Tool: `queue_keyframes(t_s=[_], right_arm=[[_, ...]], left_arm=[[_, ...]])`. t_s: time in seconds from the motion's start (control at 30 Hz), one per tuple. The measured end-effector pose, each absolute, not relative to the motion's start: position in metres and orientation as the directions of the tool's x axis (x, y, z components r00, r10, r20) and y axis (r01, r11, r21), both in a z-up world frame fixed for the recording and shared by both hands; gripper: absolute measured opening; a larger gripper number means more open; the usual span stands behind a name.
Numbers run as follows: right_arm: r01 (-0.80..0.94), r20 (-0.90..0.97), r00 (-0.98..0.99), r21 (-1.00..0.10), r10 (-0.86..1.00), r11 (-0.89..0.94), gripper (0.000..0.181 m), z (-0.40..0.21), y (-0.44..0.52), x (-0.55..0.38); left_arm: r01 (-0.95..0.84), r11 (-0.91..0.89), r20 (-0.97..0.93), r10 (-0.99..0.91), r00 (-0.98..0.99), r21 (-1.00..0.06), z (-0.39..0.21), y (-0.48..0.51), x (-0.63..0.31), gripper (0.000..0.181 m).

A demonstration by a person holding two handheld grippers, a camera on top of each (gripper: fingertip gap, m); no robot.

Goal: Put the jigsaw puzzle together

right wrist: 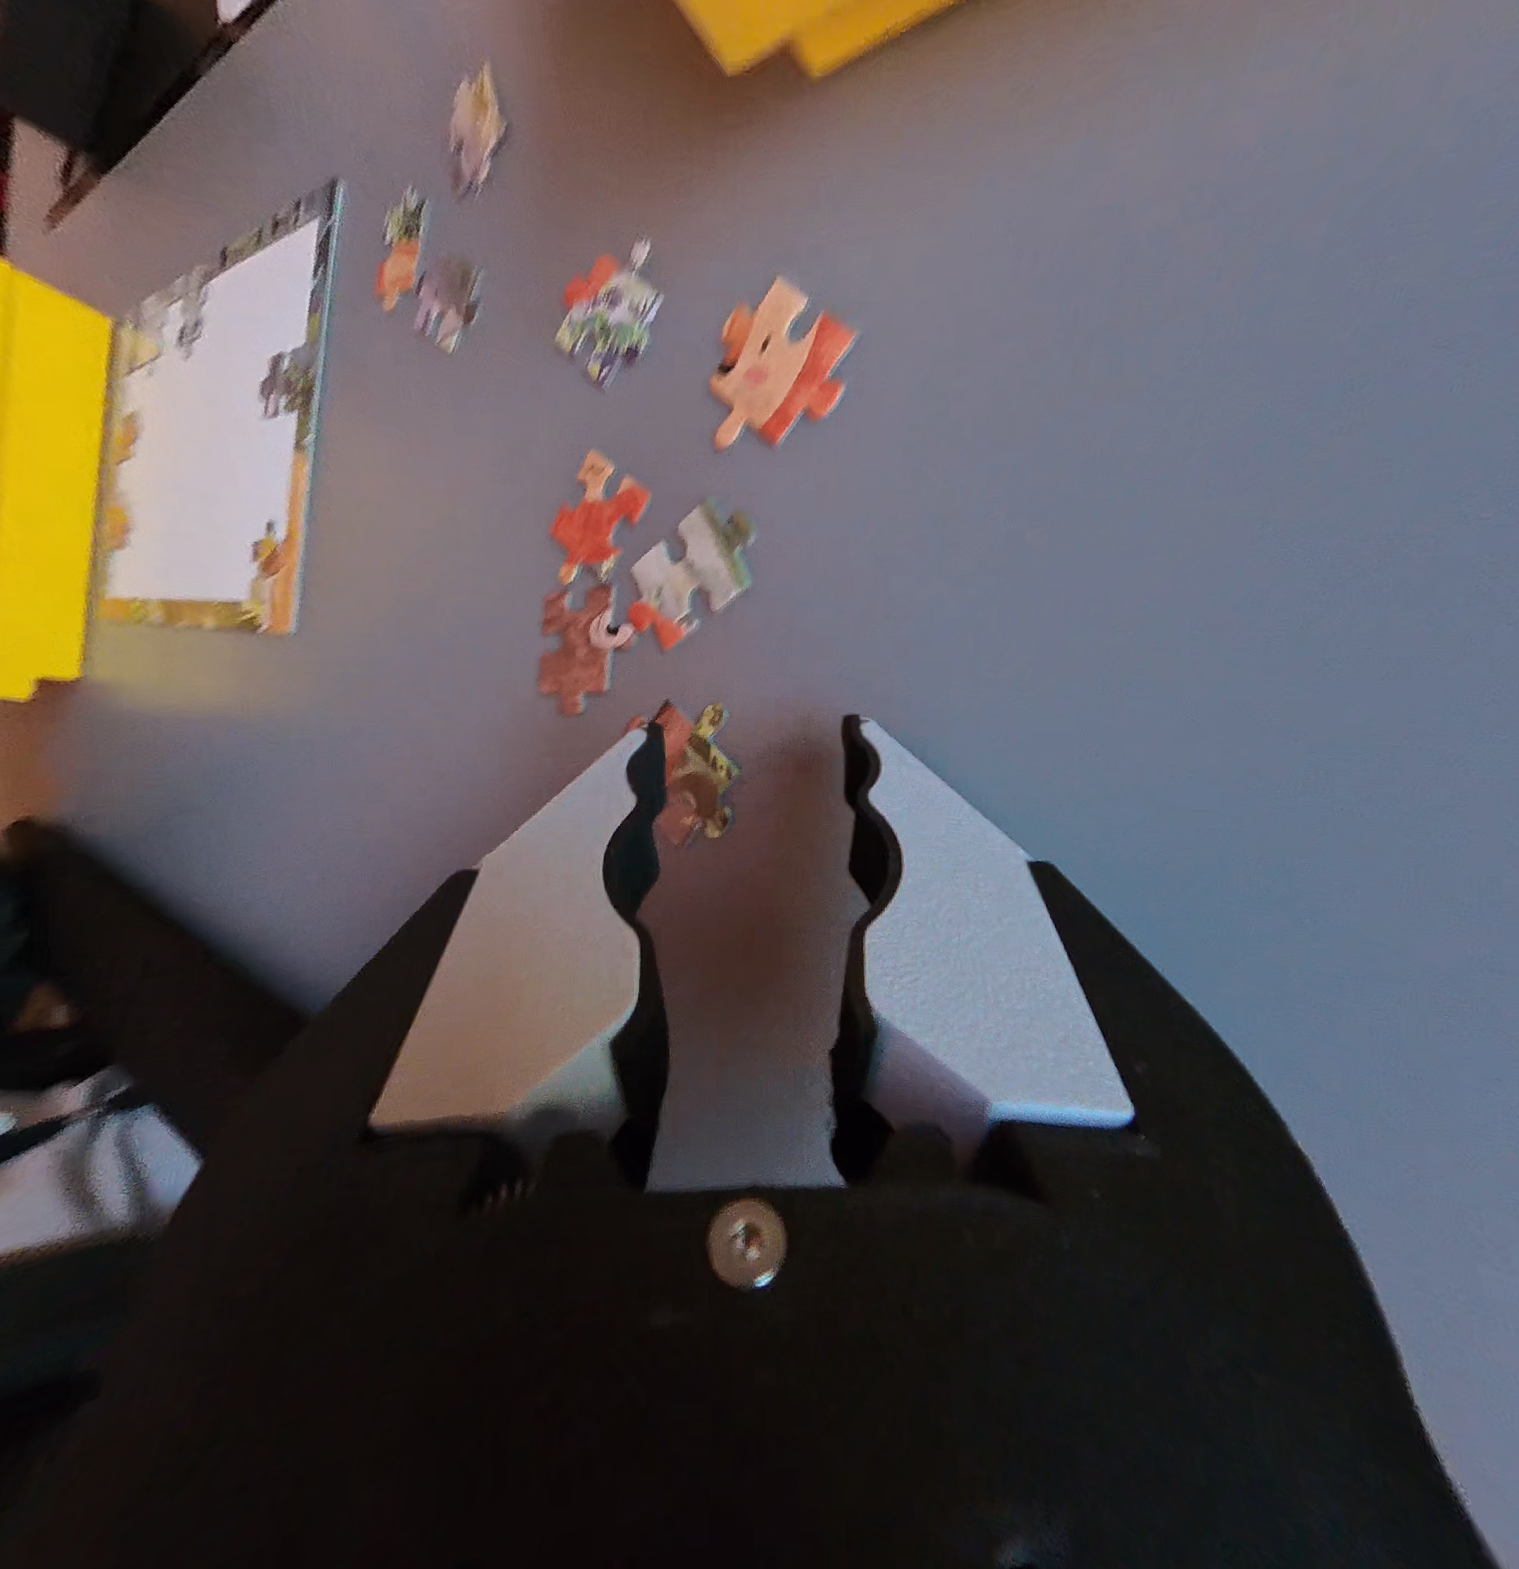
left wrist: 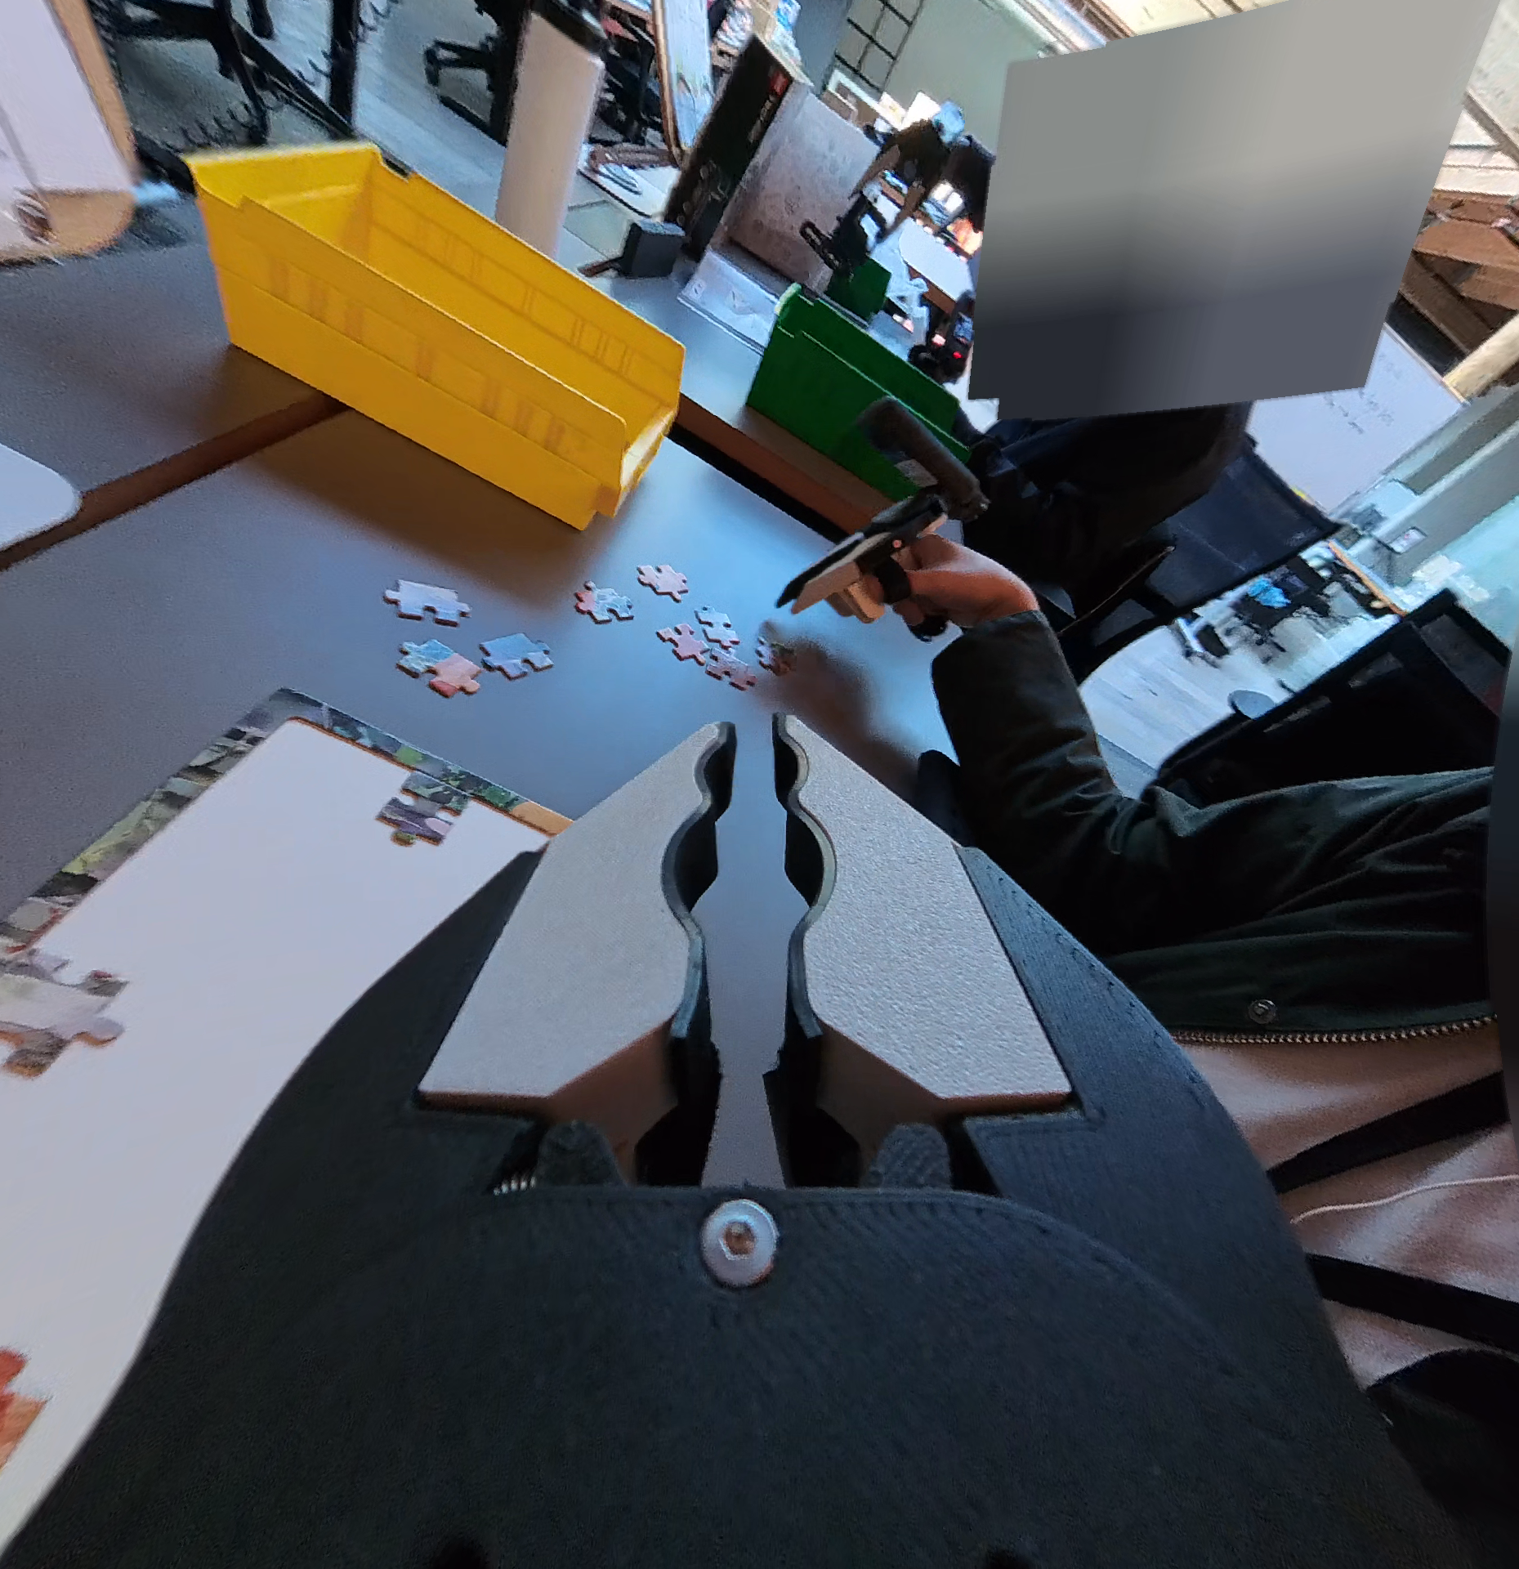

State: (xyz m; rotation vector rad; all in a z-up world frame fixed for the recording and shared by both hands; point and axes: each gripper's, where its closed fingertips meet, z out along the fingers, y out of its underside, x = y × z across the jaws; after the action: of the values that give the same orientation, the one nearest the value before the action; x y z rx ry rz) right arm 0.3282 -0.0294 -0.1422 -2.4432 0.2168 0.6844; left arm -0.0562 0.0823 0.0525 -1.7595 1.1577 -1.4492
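Observation:
The puzzle board (left wrist: 229, 891) is white inside with a coloured border and lies at the left, with a few pieces set in along its edges; it also shows in the right wrist view (right wrist: 221, 424). Several loose pieces (left wrist: 518, 654) lie on the grey table (left wrist: 187, 577) beyond it. My left gripper (left wrist: 753, 728) hovers beside the board, its jaws nearly together with nothing between them. My right gripper (right wrist: 747, 730) is open, low over a brown and green piece (right wrist: 700, 781) that is partly hidden by its left finger. It also shows in the left wrist view (left wrist: 788, 604), held by a hand.
A yellow bin (left wrist: 416, 323) stands behind the pieces, and a green bin (left wrist: 824, 390) stands farther right. A person's dark sleeve (left wrist: 1078, 806) lies along the table's right side. Yellow bins (right wrist: 26, 475) flank the board in the right wrist view. An orange piece (right wrist: 781, 373) lies ahead. Measured from the fingertips, the orange piece (right wrist: 781, 373) is 10 cm or so from the right gripper and 45 cm from the left.

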Motion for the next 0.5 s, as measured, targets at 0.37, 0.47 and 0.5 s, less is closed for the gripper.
queue_keyframes(t_s=[0.37,0.47,0.5], right_arm=[[-0.058,-0.011,0.98,-0.972,0.199,0.229,0.043,0.079,0.036,0.259],[-0.22,-0.059,0.922,-0.893,0.383,0.393,0.042,0.114,0.029,0.186],[-0.233,-0.05,0.903,-0.891,0.427,0.39,0.041,0.113,0.032,0.163]], left_arm=[[-0.286,-0.222,-0.056,-0.692,0.72,-0.932,0.074,0.183,-0.246,0.037],[-0.32,-0.237,-0.087,-0.665,0.741,-0.917,0.058,0.181,-0.276,0.052],[-0.358,-0.258,-0.12,-0.638,0.76,-0.897,0.048,0.185,-0.288,0.052]])
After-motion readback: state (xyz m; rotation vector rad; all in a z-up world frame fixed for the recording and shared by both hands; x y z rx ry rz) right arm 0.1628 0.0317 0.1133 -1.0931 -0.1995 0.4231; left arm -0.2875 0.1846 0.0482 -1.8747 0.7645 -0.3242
